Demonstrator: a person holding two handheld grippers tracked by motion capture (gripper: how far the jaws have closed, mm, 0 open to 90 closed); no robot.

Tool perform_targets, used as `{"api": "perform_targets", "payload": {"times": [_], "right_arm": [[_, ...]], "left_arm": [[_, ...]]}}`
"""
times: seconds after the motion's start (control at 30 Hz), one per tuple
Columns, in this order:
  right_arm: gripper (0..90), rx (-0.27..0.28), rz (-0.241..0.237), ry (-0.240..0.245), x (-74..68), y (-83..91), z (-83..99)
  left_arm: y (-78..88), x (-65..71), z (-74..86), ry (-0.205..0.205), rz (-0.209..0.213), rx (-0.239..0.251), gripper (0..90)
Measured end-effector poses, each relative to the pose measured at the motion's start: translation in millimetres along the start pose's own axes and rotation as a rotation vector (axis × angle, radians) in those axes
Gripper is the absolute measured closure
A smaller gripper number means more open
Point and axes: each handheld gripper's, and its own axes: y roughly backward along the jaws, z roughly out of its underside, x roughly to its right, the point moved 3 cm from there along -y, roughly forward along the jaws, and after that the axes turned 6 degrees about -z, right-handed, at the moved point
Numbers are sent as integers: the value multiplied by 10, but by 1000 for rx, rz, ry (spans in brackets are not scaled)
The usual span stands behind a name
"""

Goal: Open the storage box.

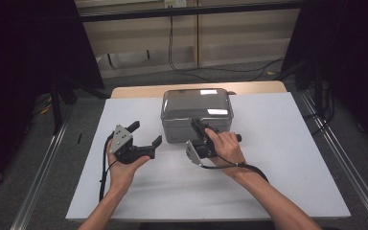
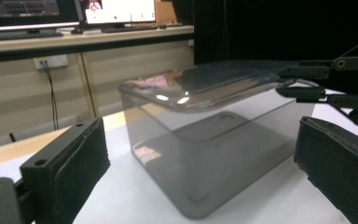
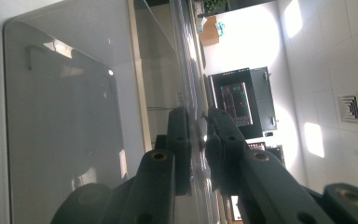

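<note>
A smoky, translucent grey lidded container (image 1: 197, 114) was seen on the white worktop (image 1: 278, 158), toward its far middle, directly ahead of the right hand-held gripper (image 1: 197, 125). In the high view that gripper was held sideways in the right hand (image 1: 226, 146), its jaws reaching to the container's near edge. What the high view left unclear was supplied by the right gripper view: the jaws were drawn narrow on either side of the lid's thin rim (image 3: 196, 135), one above it and one below, though actual contact could not be confirmed.

The left hand-held gripper (image 1: 146, 134) was held in the left hand (image 1: 122, 167), to the left of the container and apart from it, its jaws spread wide. In the left gripper view the container (image 2: 205, 140) stood ahead between the two padded jaws, nothing being held, and the right hand-held gripper (image 2: 303, 84) was visible at the lid's right-hand edge. Monitors (image 2: 70, 11) on a bench were shown beyond.
</note>
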Motion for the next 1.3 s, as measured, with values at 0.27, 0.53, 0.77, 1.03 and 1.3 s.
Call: {"api": "perform_targets", "payload": {"times": [0.27, 0.53, 0.77, 1.03, 1.3], "right_arm": [[804, 1, 3, -5, 26, 5, -4], [804, 1, 10, -14, 56, 6, -6], [805, 4, 14, -14, 106, 6, -18], [803, 8, 14, -20, 114, 4, -16], [800, 7, 0, -23, 106, 7, -8]], "left_arm": [[-209, -58, 34, 1, -10, -40, 35], [-343, -122, 112, 12, -26, -39, 51], [-463, -169, 58, 4, -30, -38, 58], [-673, -145, 40, -58, -19, -53, 110], [-744, -171, 31, -48, -34, -27, 166]]}}
